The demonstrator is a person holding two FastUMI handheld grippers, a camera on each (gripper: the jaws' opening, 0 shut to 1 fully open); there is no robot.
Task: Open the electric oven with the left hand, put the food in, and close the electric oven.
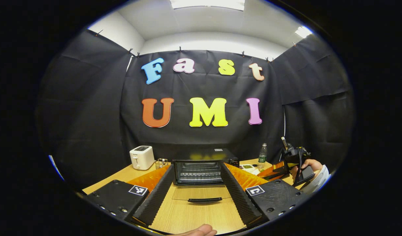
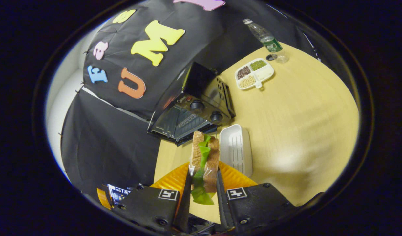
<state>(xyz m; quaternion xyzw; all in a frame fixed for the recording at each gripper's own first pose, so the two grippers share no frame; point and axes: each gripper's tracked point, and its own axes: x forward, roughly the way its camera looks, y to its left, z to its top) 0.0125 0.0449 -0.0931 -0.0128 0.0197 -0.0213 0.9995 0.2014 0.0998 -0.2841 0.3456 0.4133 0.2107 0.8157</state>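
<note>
Left hand-held gripper (image 1: 200, 193) is wide apart with nothing in it, lined up on the electric oven (image 1: 201, 168), which sits at the back of the worktop (image 1: 187, 216) with its glass door (image 1: 201, 194) already dropped flat and the rack showing. Over on my right, the right hand-held gripper (image 2: 203, 183) is clamped on the sandwich (image 2: 203, 160), both fingers pressing the bread slices, lettuce poking out top and bottom. It's held above the worktop just short of the oven front, beside a white tray (image 2: 236, 149). Sandwich feels like a light, squishy thing to me: too hard a squeeze and it'll crush, too soft and the filling slides. I'd keep gripping across the bread faces, mid-height.
</note>
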